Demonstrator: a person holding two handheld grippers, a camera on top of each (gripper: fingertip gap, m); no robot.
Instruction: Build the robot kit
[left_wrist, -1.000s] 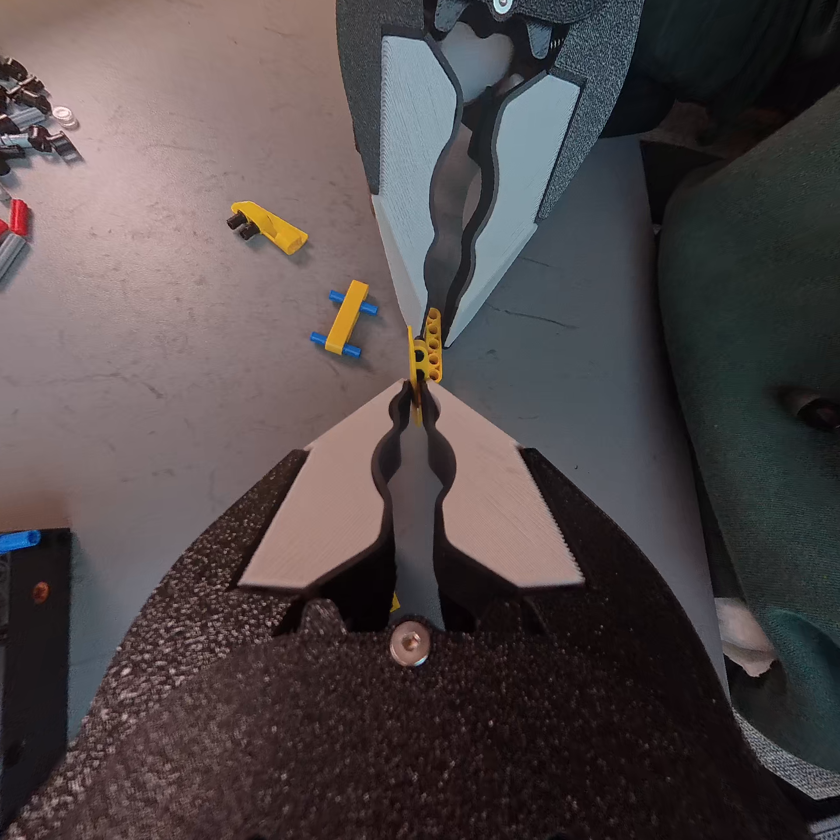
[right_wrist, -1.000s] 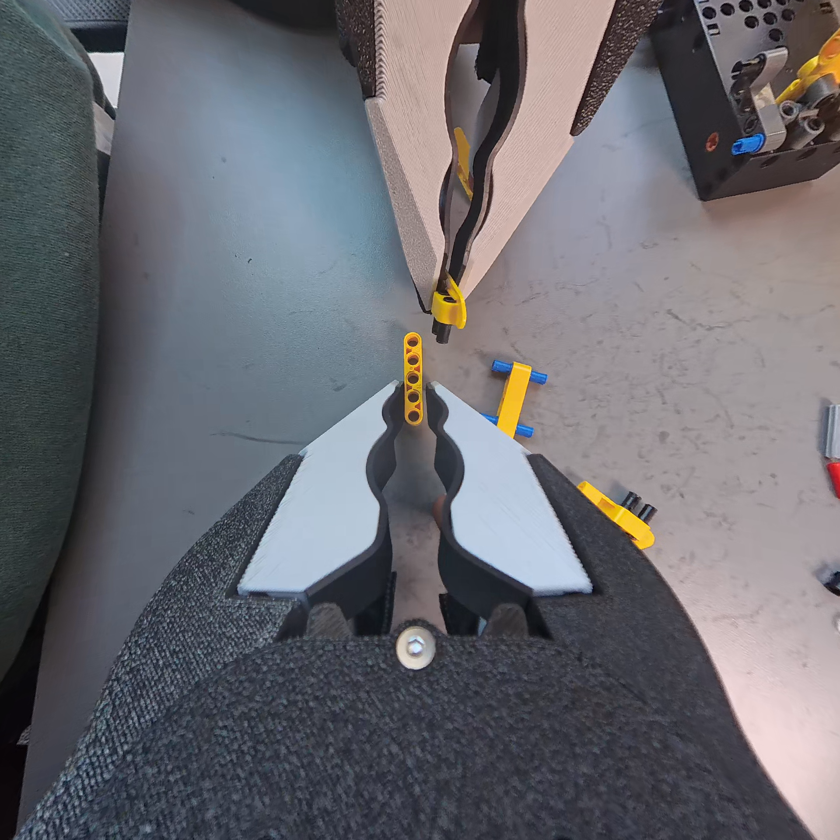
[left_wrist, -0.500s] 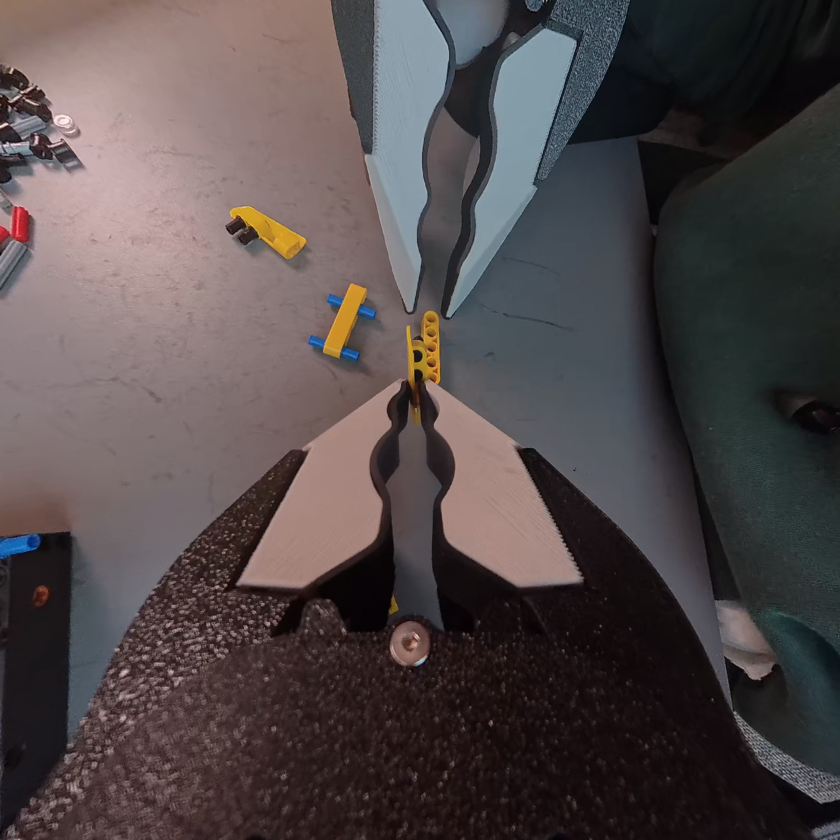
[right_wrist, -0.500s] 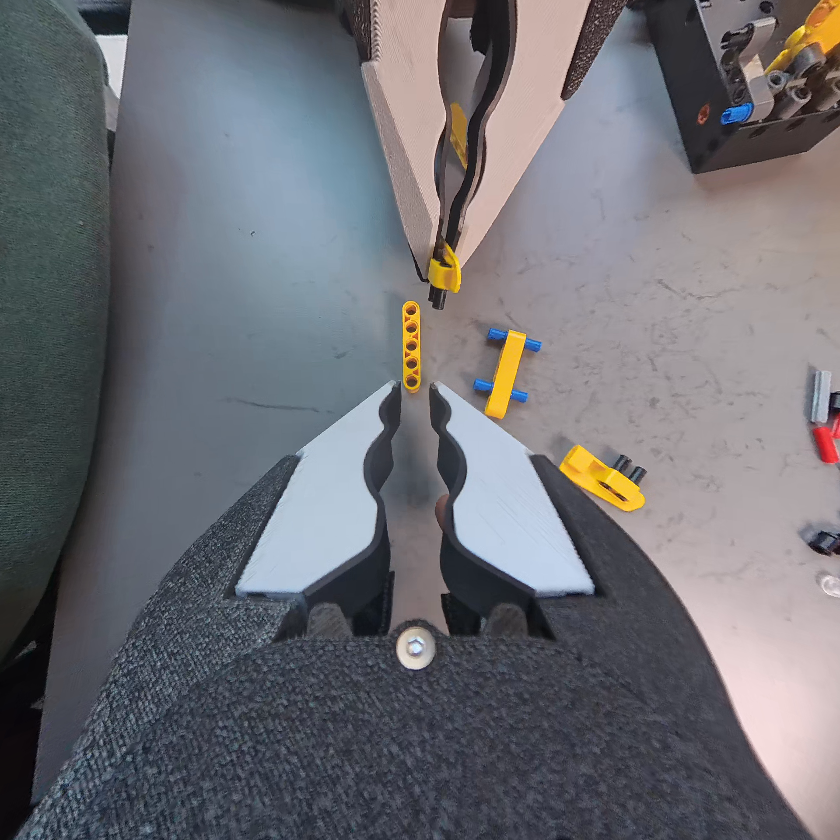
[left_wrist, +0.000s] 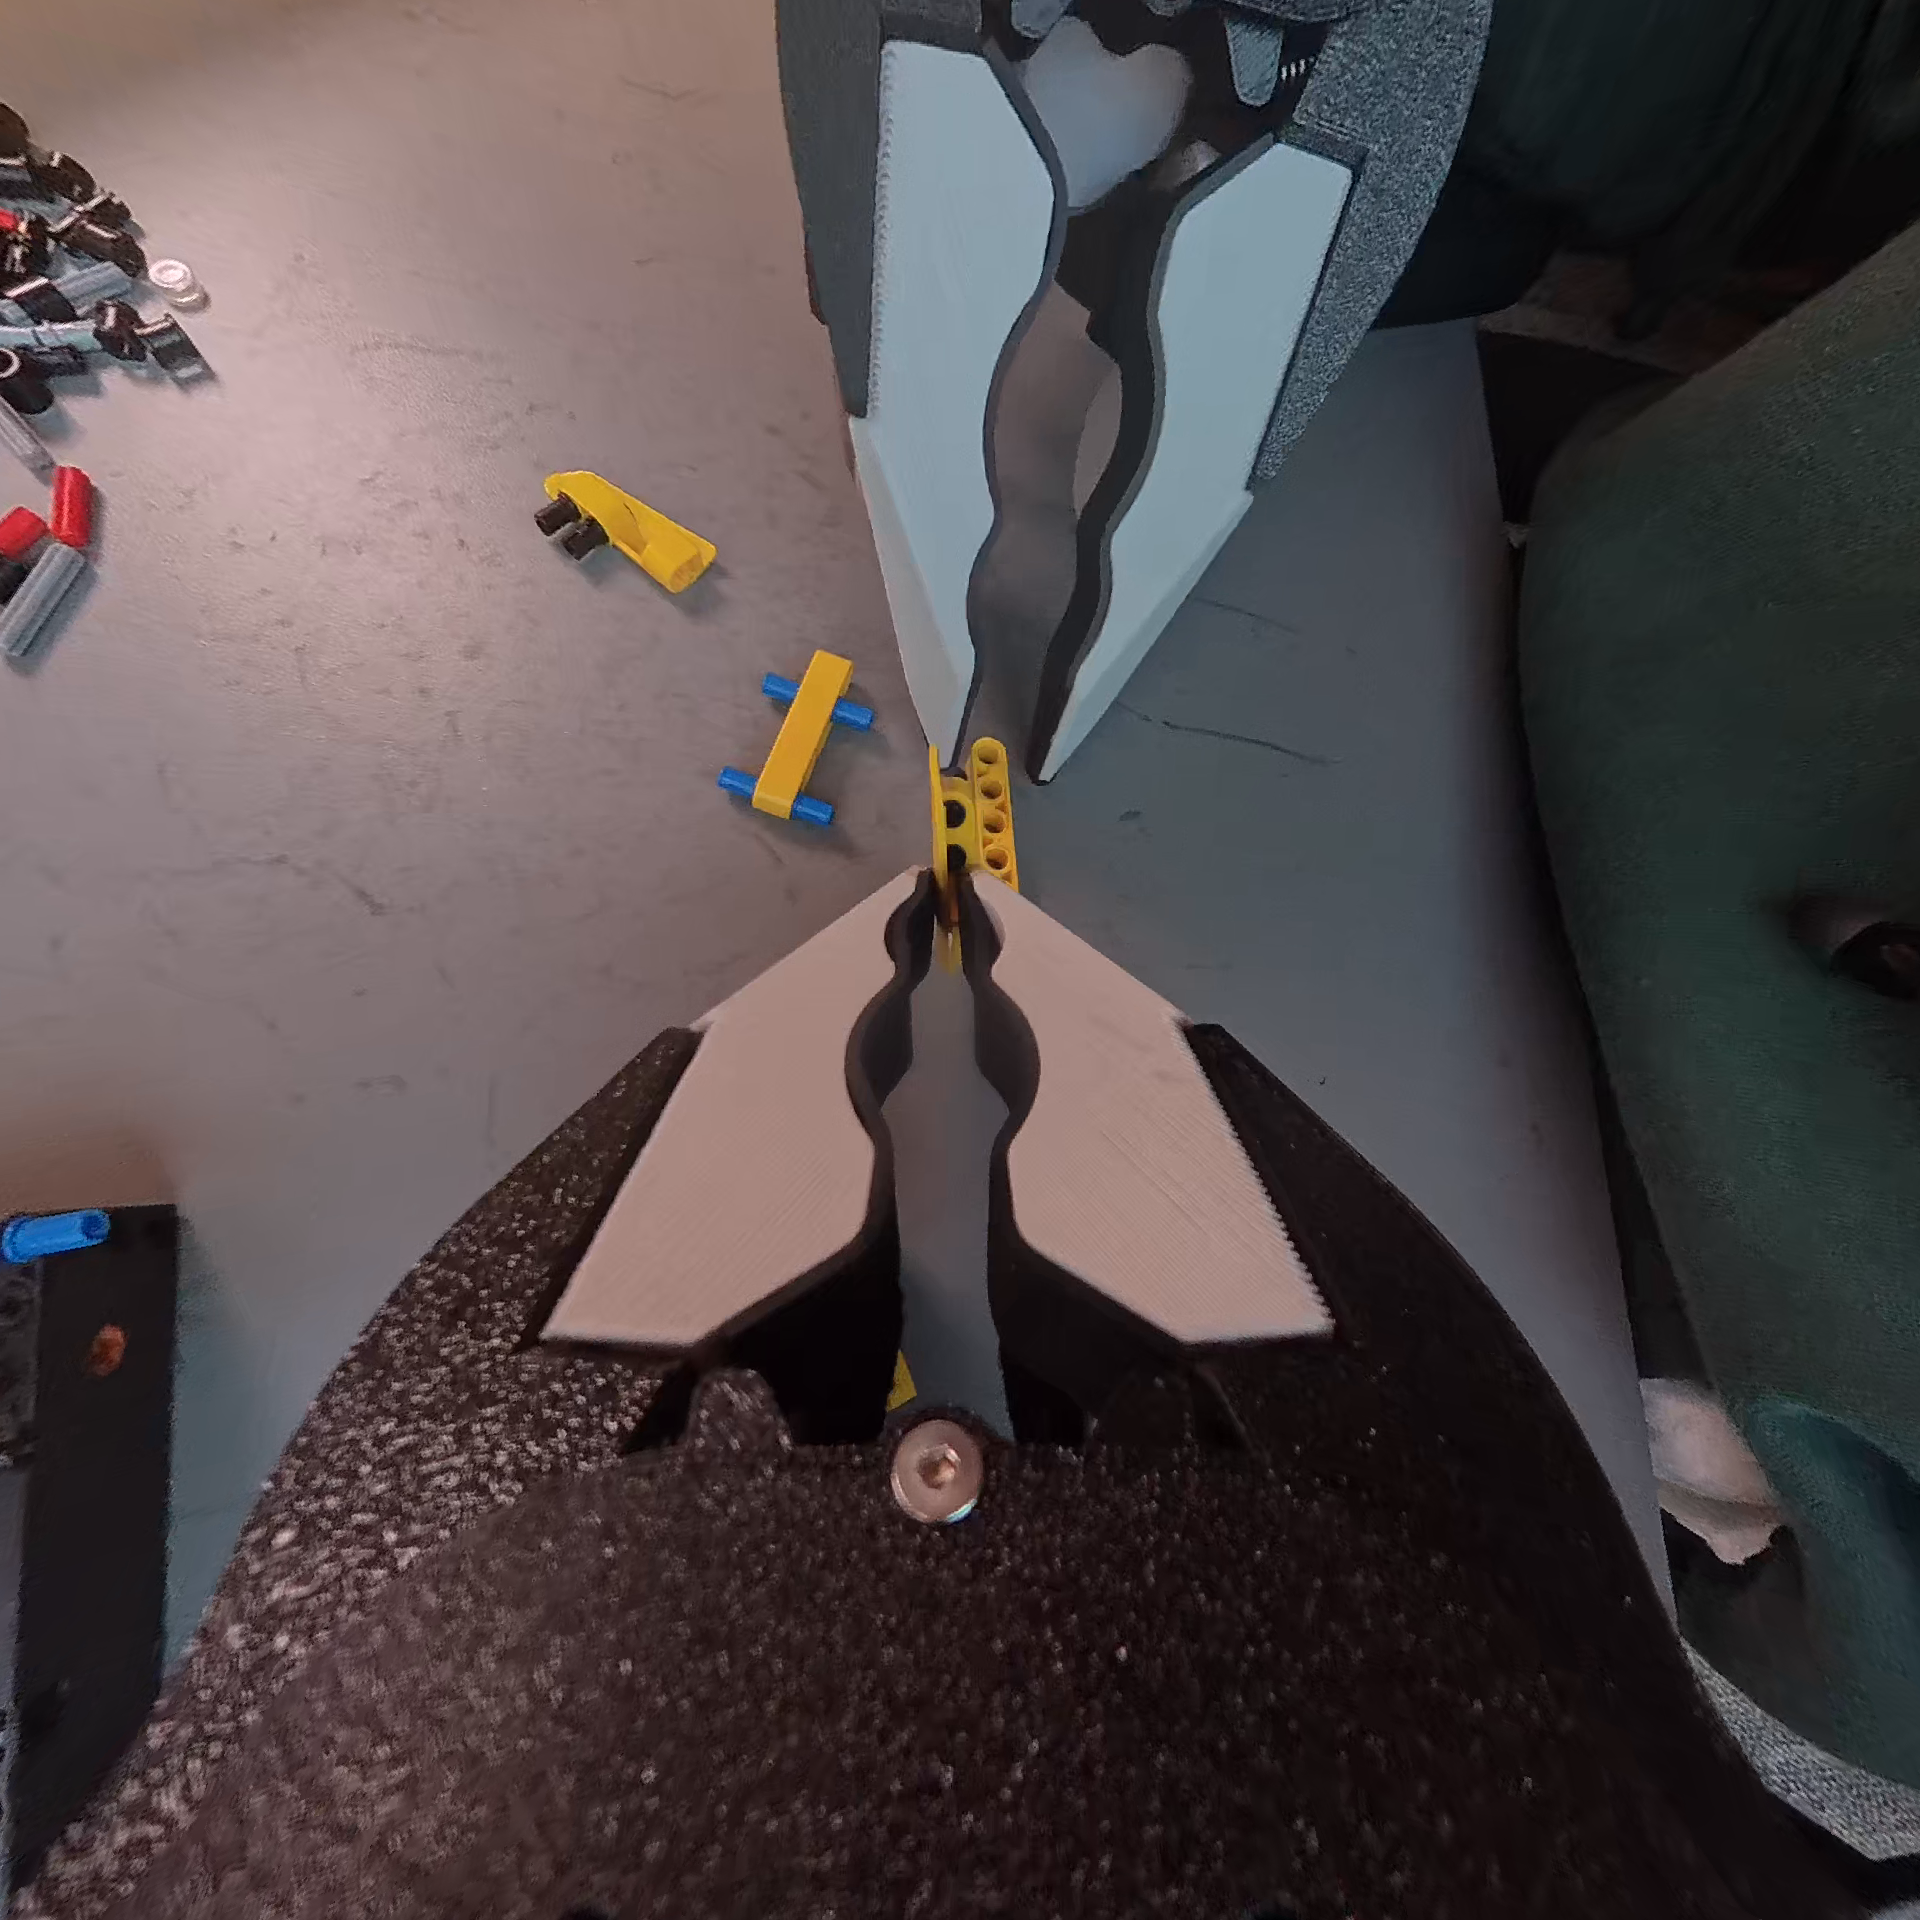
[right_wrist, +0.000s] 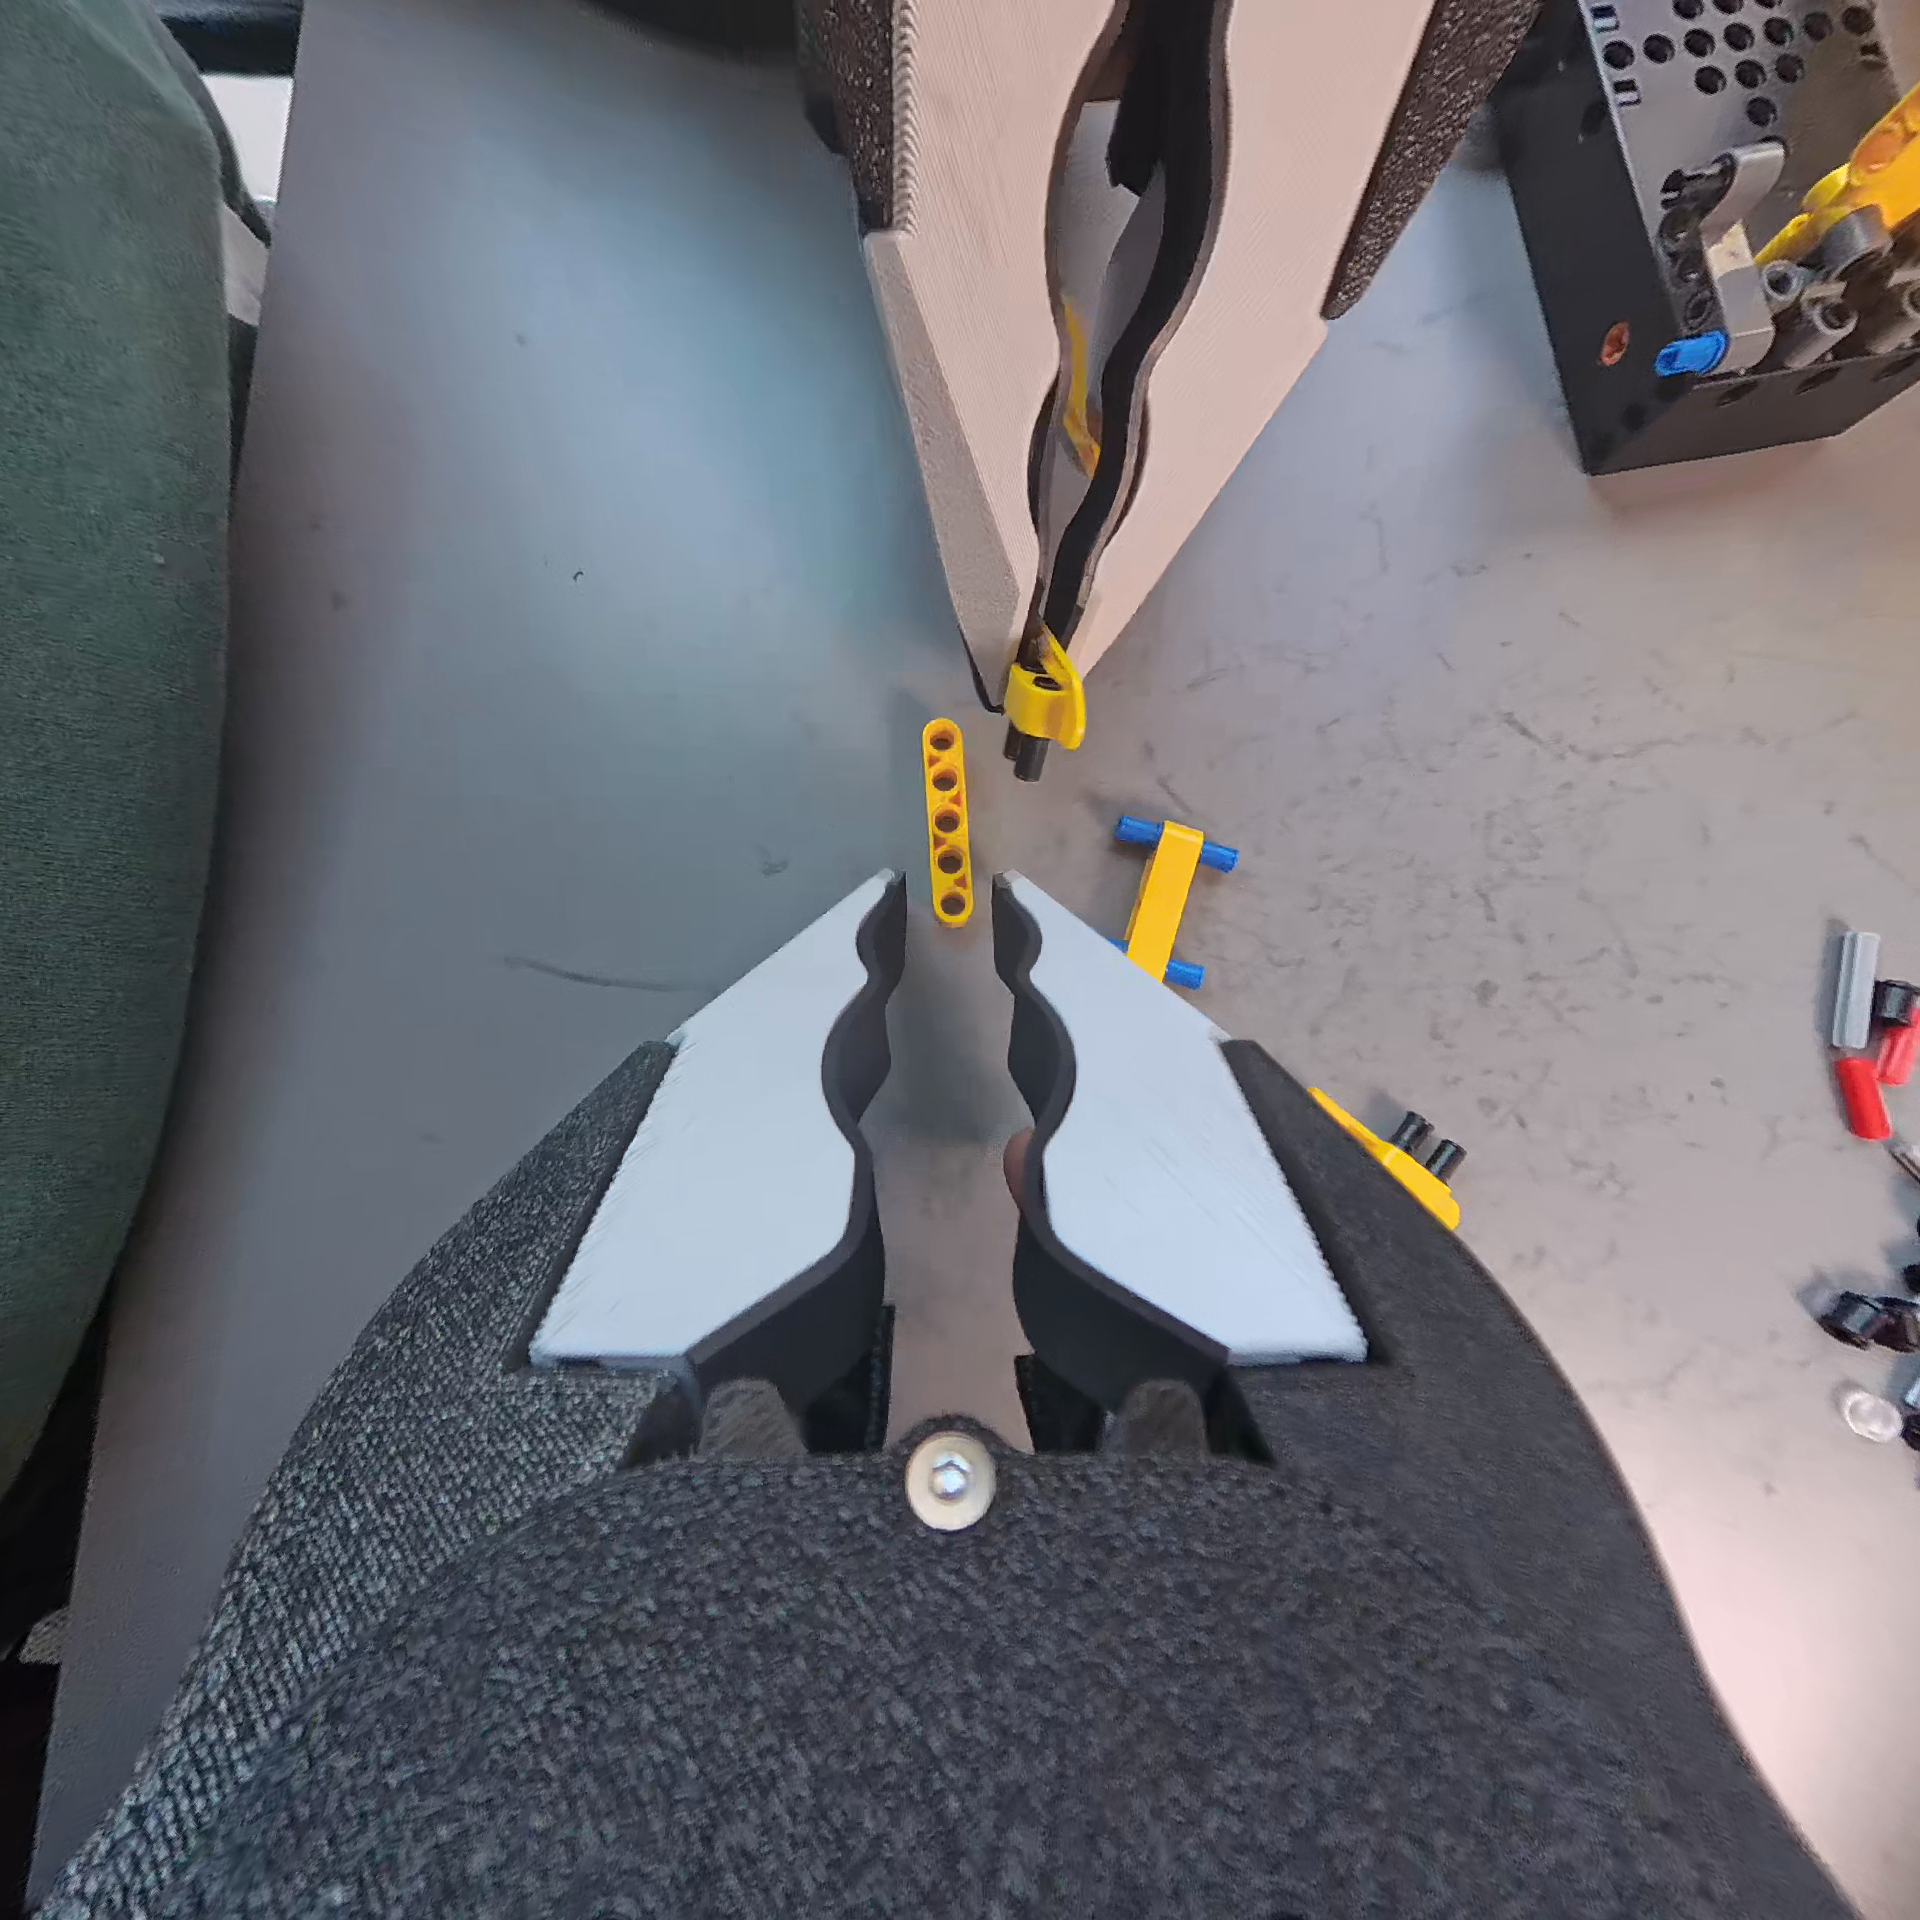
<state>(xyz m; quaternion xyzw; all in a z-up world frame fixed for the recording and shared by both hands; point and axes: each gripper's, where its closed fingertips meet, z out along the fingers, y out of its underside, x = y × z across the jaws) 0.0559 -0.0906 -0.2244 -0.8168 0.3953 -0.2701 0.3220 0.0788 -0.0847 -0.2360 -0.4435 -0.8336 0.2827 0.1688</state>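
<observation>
A scuffed grey tabletop carries scattered building-toy parts, with green upholstery along one edge. The yellow five-hole beam lies flat, its near end just between the spread tips of the right hand-held gripper, untouched. Just beyond its far end, the left hand-held gripper pinches a yellow piece with black pins, likely lined up with the beam's holes. A yellow beam with blue pins lies nearby to the right.

yellow holed beam, yellow bar with blue pins, grey table, green cushion
</observation>
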